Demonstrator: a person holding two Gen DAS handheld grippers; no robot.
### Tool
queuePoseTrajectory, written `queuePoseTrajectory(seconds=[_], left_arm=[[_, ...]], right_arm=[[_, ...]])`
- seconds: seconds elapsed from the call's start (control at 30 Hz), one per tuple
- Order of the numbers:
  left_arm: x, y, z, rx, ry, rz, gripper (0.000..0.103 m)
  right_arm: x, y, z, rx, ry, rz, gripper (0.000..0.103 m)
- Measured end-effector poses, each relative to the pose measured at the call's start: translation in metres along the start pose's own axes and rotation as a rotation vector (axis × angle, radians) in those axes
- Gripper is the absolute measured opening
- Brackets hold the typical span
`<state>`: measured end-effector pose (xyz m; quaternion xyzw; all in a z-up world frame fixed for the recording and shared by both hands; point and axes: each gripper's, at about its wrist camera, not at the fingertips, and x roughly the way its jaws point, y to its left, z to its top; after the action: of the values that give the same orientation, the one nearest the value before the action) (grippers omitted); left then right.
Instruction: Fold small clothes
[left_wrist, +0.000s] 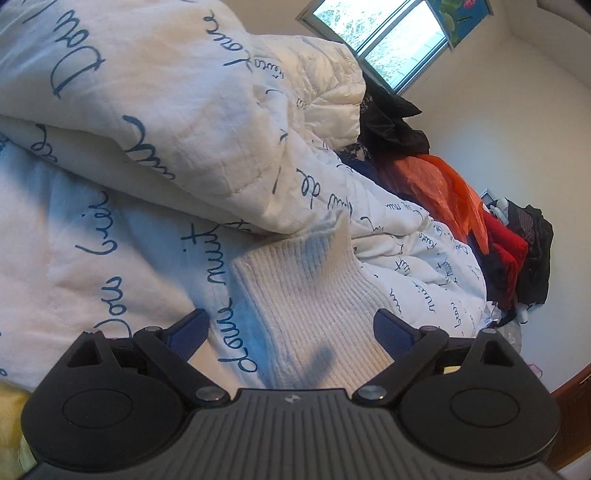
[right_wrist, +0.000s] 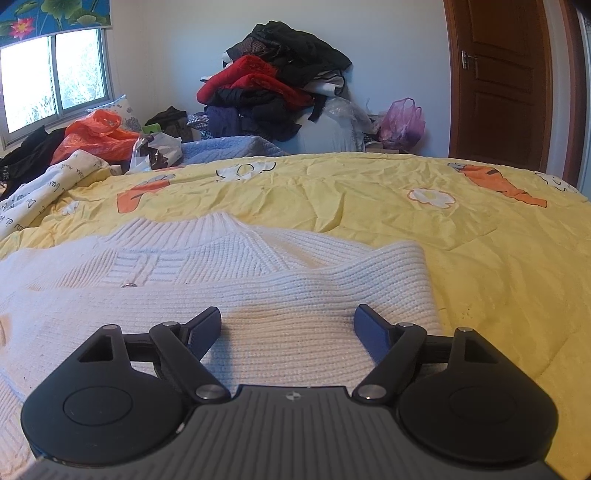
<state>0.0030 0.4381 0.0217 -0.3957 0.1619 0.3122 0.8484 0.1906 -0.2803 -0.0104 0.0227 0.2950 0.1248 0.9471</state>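
A white ribbed knit sweater (right_wrist: 229, 280) lies flat on the yellow bed sheet (right_wrist: 369, 199), collar away from me, with one sleeve folded across its body. My right gripper (right_wrist: 288, 325) is open just above that folded sleeve, jaws wide apart, holding nothing. In the left wrist view the other ribbed sleeve (left_wrist: 314, 295) lies on a white quilt with blue script (left_wrist: 129, 147), its cuff pointing away. My left gripper (left_wrist: 291, 328) is open over this sleeve, one finger on each side of it, not closed on it.
A bunched fold of the quilt (left_wrist: 184, 92) rises just beyond the left gripper. A pile of dark and red clothes (right_wrist: 273, 81) and an orange plastic bag (right_wrist: 92, 136) sit at the far end of the bed. A wooden door (right_wrist: 498, 81) stands at right, a window (right_wrist: 55, 81) at left.
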Motion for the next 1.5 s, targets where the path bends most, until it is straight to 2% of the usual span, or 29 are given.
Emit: queuePoseTrajectory(seconds=[0.03,0.1,0.2,0.3,0.4,0.47,0.53,0.63,0.77,0.83,0.9,0.97,1.03,1.07,1.1,1.13,1.17,1.2,1.23,1.3,1.37,1.43,1.5], left_arm=[[0.001,-0.001,0.0,0.022,-0.008,0.002,0.063],[0.003,-0.001,0.001,0.038,0.001,-0.003,0.044],[0.004,0.001,0.005,0.06,-0.001,0.013,0.032],[0.0,-0.002,0.006,0.097,-0.02,0.035,0.011],[-0.014,-0.022,0.001,0.193,-0.075,0.062,0.008],[-0.03,-0.045,-0.007,0.264,-0.119,0.05,0.008],[-0.048,-0.073,-0.019,0.317,-0.143,0.004,0.008],[-0.075,-0.124,-0.05,0.402,-0.149,-0.113,0.008],[-0.103,-0.191,-0.126,0.525,-0.079,-0.315,0.008],[-0.112,-0.215,-0.172,0.578,-0.002,-0.4,0.008],[-0.117,-0.233,-0.221,0.651,0.075,-0.461,0.008],[-0.117,-0.243,-0.269,0.736,0.159,-0.485,0.008],[-0.11,-0.247,-0.311,0.834,0.272,-0.455,0.009],[-0.11,-0.247,-0.324,0.872,0.275,-0.438,0.01],[-0.118,-0.246,-0.331,0.913,0.211,-0.451,0.018],[-0.124,-0.247,-0.331,0.955,0.218,-0.483,0.038],[-0.127,-0.248,-0.329,0.973,0.249,-0.517,0.051],[-0.132,-0.246,-0.325,0.979,0.27,-0.55,0.077],[-0.14,-0.243,-0.323,0.981,0.245,-0.563,0.084],[-0.156,-0.234,-0.317,0.996,0.152,-0.584,0.084],[-0.159,-0.226,-0.309,0.99,0.124,-0.574,0.084],[-0.154,-0.216,-0.305,0.947,0.161,-0.557,0.085],[-0.136,-0.204,-0.304,0.875,0.228,-0.492,0.085]], right_arm=[[0.0,0.001,0.0,0.0,0.0,0.001,0.08],[0.0,0.0,0.0,0.0,0.001,0.003,0.081],[0.0,0.0,0.0,0.003,0.001,0.007,0.081],[0.0,0.0,0.0,0.004,0.001,0.007,0.081],[0.0,0.0,0.0,0.005,0.0,0.009,0.081],[0.0,0.0,0.001,0.005,0.0,0.009,0.081],[0.0,0.0,0.001,0.005,0.0,0.01,0.081],[0.0,0.0,0.001,0.005,0.0,0.009,0.081],[0.0,-0.001,0.001,0.012,-0.002,0.015,0.081],[-0.001,-0.003,0.001,0.025,-0.005,0.023,0.081],[-0.001,-0.005,0.001,0.039,-0.009,0.032,0.081],[-0.002,-0.007,0.001,0.048,-0.011,0.039,0.081],[-0.002,-0.009,0.001,0.058,-0.014,0.045,0.081],[-0.003,-0.01,0.001,0.062,-0.015,0.049,0.081],[-0.003,-0.011,0.001,0.066,-0.016,0.052,0.081],[-0.003,-0.012,0.001,0.071,-0.018,0.055,0.081],[-0.003,-0.013,0.001,0.075,-0.019,0.059,0.081],[-0.003,-0.013,0.0,0.079,-0.02,0.061,0.081],[-0.003,-0.014,0.0,0.083,-0.02,0.064,0.081],[-0.003,-0.016,0.0,0.095,-0.023,0.072,0.081],[-0.004,-0.016,0.0,0.102,-0.025,0.077,0.081],[-0.003,-0.015,0.0,0.096,-0.024,0.071,0.081],[-0.002,-0.011,0.0,0.073,-0.018,0.052,0.081]])
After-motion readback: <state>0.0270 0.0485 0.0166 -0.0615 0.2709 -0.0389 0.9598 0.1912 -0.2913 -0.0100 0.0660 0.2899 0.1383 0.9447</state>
